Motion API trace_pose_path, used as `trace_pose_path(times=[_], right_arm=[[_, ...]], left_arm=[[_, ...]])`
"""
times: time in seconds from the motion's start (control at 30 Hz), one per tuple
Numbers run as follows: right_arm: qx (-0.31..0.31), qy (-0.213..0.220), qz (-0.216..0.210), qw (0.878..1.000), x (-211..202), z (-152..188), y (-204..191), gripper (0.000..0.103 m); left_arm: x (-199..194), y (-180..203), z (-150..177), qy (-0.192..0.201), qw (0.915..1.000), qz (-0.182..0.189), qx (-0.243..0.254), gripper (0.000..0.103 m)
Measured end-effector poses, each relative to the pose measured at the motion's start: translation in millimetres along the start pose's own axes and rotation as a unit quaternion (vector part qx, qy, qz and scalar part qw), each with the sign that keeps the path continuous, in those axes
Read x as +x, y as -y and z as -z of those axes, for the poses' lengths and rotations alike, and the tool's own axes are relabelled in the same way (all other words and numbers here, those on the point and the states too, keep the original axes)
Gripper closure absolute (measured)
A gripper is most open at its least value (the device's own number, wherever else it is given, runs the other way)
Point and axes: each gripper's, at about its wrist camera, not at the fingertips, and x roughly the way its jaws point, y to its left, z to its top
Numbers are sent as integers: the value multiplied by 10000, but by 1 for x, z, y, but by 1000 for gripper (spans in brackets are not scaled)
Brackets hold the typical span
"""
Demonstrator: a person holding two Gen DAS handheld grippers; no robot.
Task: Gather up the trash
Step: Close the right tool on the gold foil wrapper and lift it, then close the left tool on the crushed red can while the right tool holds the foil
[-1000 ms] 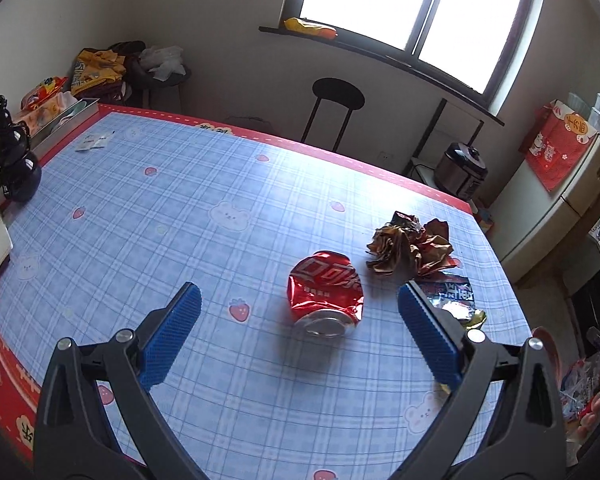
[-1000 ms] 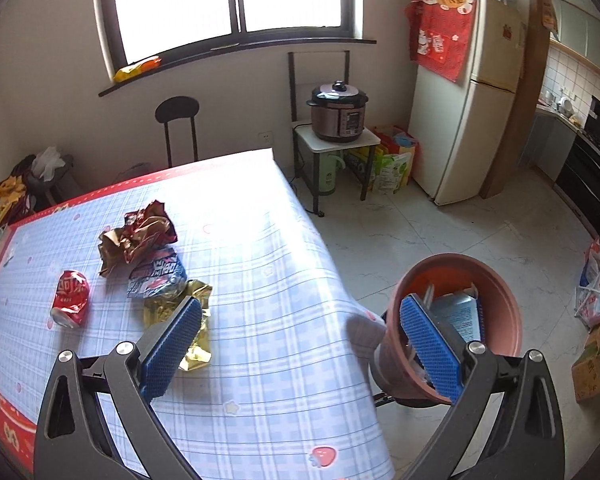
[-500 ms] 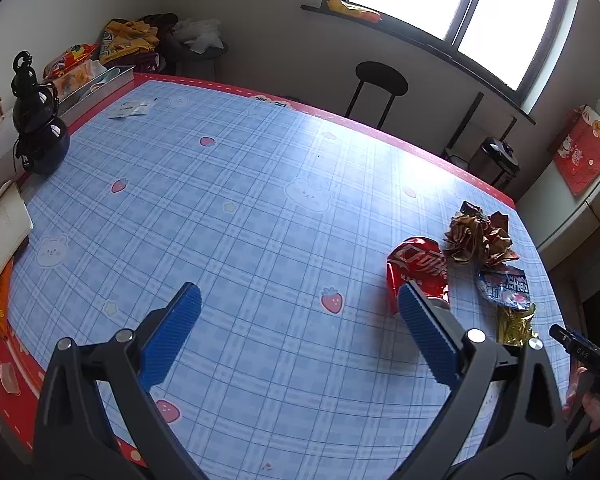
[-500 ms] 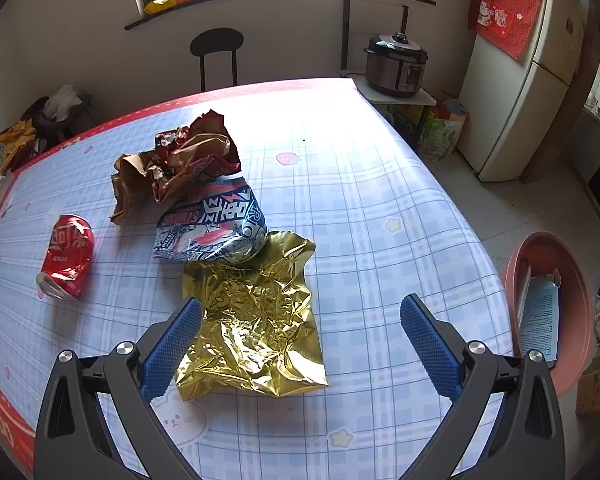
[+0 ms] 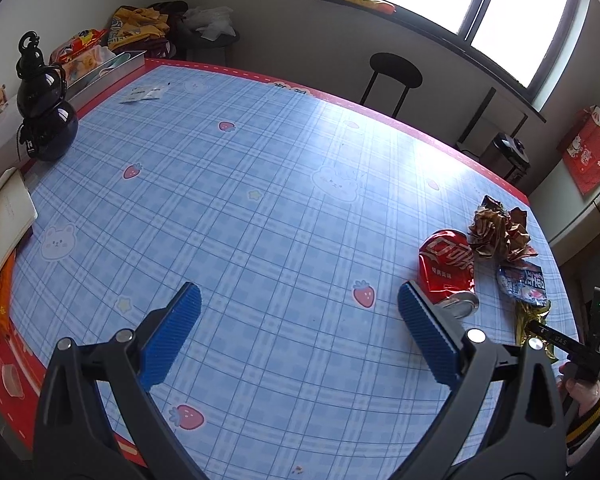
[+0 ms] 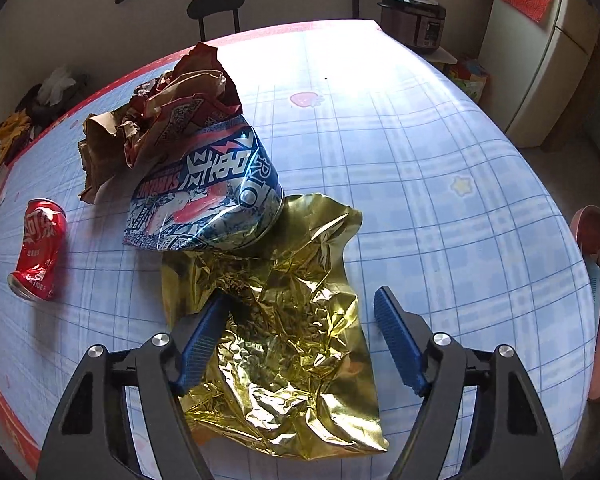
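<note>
Trash is gathered near the tabletop's (image 6: 440, 168) right edge: a gold foil wrapper (image 6: 284, 332) lies flat and crinkled closest to the near edge, a blue-and-white snack bag (image 6: 208, 196) overlaps its far end, a crumpled brown wrapper (image 6: 160, 124) sits behind that, and a crushed red can (image 6: 38, 248) lies apart toward the left. The right tool (image 6: 300, 316) is set low over the gold foil wrapper, its jaws closing with the foil between them; the left pad appears to rest on the sheet, while the right pad is seen just off its edge, so nothing is pinched yet. The foil is judged very light, thin, limp and slippery; a raised crease near its middle should offer the surest hold, since a flat edge may slide out. The crushed red can is judged light but stiff, best pinched across its dented body. The left tool (image 5: 298, 308) is held wide and empty over bare cloth, with the can just beyond its right pad. A pink bin (image 6: 598, 280) waits past the right edge.
</note>
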Motion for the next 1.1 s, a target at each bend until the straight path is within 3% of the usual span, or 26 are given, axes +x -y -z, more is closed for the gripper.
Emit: trace_pose_path(times=[0.07,0.13,0.23,0.53,0.83,0.97,1.1], right_arm=[[-77,-6,-34,10000,0,1,-3,31],[-97,8,-122,9999,-3,2,-3,46],[47,20,-311,9995,-9,6,5,57],[181,168,-607,9979,-37,27,21,58],[392,327,-606,9969,-59,42,48,58],[543,366,-580,9962,-66,50,63,58],[615,366,-530,9960,-68,55,71,58]], left_arm=[[0,2,2,-16,10000,19,-5,6],[1,6,3,-37,10000,32,19,6],[0,14,4,-63,9999,77,85,6],[1,49,5,-95,9988,275,395,6],[14,90,11,-302,9955,644,623,6],[32,98,13,-552,9940,820,466,6],[63,96,7,-938,9900,1048,-68,12]])
